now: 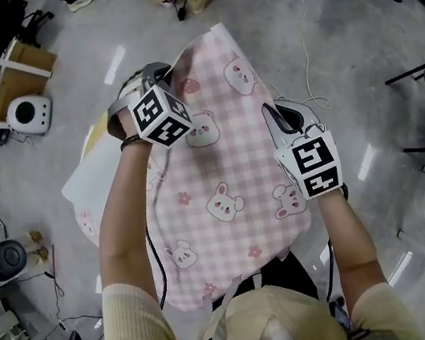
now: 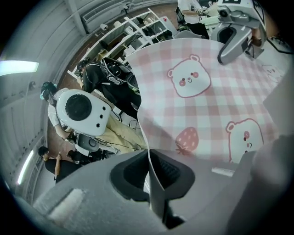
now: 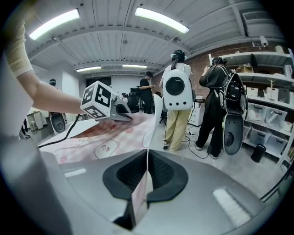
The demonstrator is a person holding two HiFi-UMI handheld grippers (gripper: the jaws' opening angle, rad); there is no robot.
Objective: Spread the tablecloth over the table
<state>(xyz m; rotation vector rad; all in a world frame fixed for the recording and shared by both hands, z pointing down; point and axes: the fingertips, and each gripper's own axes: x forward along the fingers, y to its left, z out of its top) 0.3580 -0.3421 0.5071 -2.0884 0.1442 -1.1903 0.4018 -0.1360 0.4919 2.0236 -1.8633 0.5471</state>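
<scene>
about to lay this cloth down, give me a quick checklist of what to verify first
1. Grip of the left tool: ok, jaws shut on the tablecloth edge.
2. Grip of the right tool: ok, jaws shut on the cloth's right edge.
3. Cloth spread between the tools: ok, it spans them flat, and the near end hangs toward the person.
4. Cloth lined up over the table: cannot tell, only a white part shows past the cloth's left side.
5. Table top free of things: cannot tell, the cloth hides it.
6. Room around the bystanders: ok, they stand apart from the cloth.
</scene>
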